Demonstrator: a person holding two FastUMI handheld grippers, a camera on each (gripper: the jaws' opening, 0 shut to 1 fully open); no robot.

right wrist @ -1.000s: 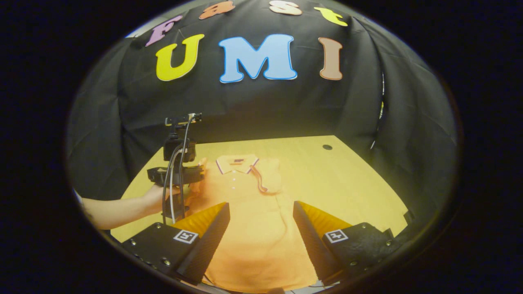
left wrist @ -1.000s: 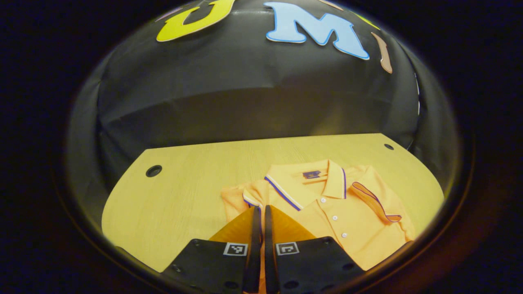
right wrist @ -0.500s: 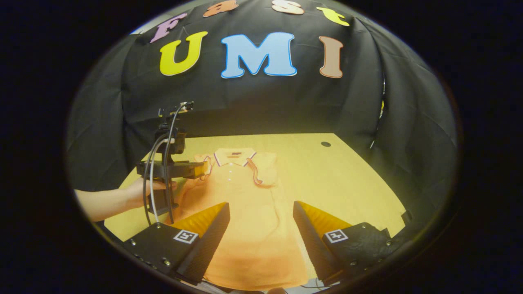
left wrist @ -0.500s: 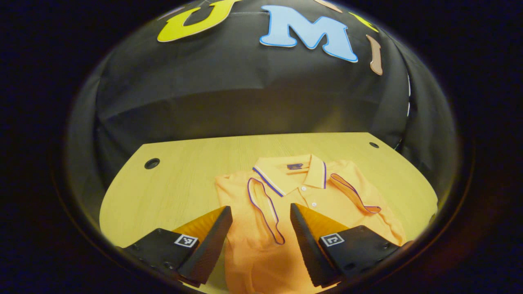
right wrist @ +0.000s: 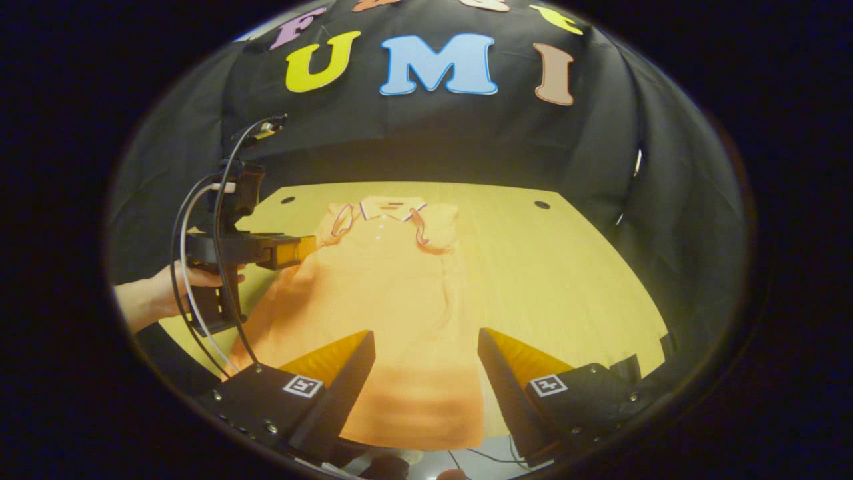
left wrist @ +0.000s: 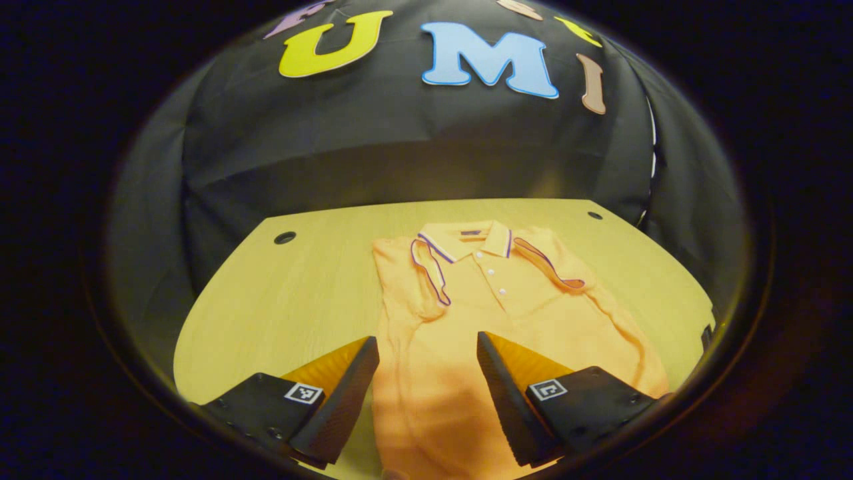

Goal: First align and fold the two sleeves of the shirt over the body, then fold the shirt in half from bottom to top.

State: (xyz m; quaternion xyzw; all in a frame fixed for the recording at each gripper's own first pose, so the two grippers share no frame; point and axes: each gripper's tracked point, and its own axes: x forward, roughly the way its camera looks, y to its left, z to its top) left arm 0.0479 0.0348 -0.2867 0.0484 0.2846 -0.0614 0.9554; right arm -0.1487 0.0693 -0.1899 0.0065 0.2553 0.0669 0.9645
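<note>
Surface: pale wooden table.
Shirt: orange collared polo shirt flat on table, both sleeves folded inward.
Left gripper: above shirt, fingers apart, empty.
Right gripper: above shirt hem, fingers apart, empty.

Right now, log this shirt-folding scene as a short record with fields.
surface: wooden table
garment: orange polo shirt lying flat, collar toward the booth wall
sleeves: both folded in over the body, trimmed cuffs near the collar
bottom fold: not yet done; hem lies at the near table edge
left gripper: jaws open, above the shirt's lower part, holding nothing
right gripper: jaws open, above the hem end, holding nothing
person: a hand holds the left gripper's handle, seen in the right gripper view
</note>
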